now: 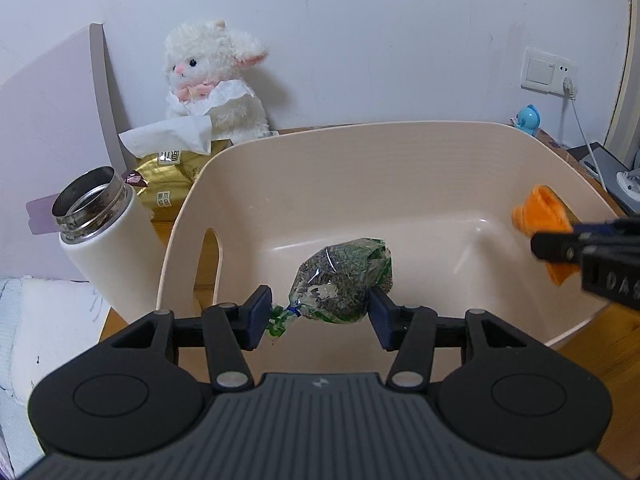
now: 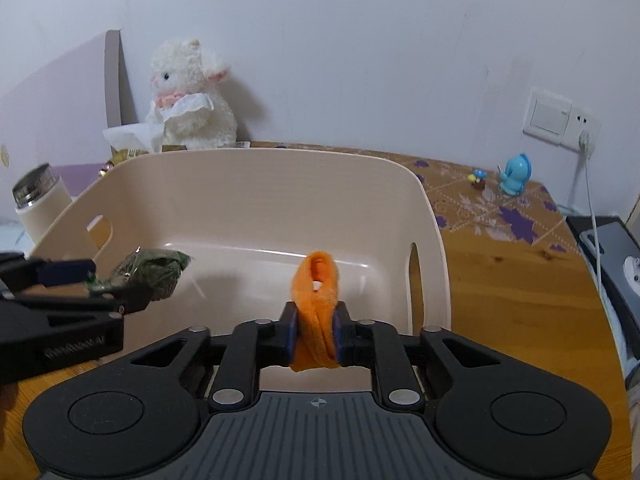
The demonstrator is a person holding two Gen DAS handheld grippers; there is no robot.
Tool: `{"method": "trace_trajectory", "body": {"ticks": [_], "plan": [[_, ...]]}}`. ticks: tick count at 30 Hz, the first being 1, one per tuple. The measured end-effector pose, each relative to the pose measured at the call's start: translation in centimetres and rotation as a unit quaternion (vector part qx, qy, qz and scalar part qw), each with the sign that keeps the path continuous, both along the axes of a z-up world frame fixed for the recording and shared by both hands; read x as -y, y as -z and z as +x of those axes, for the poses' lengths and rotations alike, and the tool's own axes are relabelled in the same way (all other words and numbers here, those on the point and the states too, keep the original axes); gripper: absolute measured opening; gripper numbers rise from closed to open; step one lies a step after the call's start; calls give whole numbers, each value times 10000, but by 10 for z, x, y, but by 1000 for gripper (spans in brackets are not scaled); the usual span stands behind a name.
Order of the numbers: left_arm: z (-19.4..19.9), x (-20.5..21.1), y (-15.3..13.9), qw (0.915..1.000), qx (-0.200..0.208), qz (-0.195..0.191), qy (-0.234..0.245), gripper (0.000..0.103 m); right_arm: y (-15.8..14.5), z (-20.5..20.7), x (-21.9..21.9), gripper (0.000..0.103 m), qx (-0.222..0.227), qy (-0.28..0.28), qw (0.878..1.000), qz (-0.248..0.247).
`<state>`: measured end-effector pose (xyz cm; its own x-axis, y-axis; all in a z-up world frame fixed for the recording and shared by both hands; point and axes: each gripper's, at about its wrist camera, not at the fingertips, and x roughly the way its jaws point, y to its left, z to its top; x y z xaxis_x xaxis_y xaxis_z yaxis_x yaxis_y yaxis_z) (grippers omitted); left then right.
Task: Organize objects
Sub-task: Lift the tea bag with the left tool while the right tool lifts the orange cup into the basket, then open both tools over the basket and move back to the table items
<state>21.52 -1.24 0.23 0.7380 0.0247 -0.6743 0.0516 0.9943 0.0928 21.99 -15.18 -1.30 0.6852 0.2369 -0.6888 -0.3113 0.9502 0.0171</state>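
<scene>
A beige plastic basket (image 1: 400, 160) stands on the wooden table; it also shows in the right wrist view (image 2: 280, 184). My left gripper (image 1: 320, 312) is over the basket's near side, its fingers wide apart around a clear bag of dried green herbs (image 1: 344, 280). The bag touches the right pad and its knotted neck is by the left pad. My right gripper (image 2: 316, 336) is shut on an orange plush cloth (image 2: 318, 300) above the basket's near rim. The bag (image 2: 152, 272) and left gripper (image 2: 80, 280) show at the left of the right wrist view.
A white thermos without lid (image 1: 100, 240) stands left of the basket. Behind it are a gold tissue pack (image 1: 172, 176) and a white plush lamb (image 1: 212, 84). A blue toy (image 2: 516, 174) and a wall socket with cable (image 2: 560, 120) are at the right.
</scene>
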Motion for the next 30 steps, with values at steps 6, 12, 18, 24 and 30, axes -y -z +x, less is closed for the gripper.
{"method": "trace_trajectory", "body": {"ticks": [6, 12, 18, 24, 30], "plan": [[-3, 0, -8, 9999, 53, -105, -81, 73, -18, -18, 2, 62, 378, -18, 9993, -37], [-25, 0, -29, 9995, 293, -100, -34, 89, -36, -36, 19, 80, 413, 109, 9989, 200], [-54, -1, -49, 9986, 513, -133, -23, 95, -44, -64, 30, 94, 507, 105, 9985, 181], [-81, 0, -53, 9982, 555, -219, -58, 99, -38, -90, 40, 99, 475, 100, 9988, 112], [-107, 5, -44, 9986, 463, -235, -40, 99, -24, -111, 50, 99, 295, 69, 9995, -58]]}}
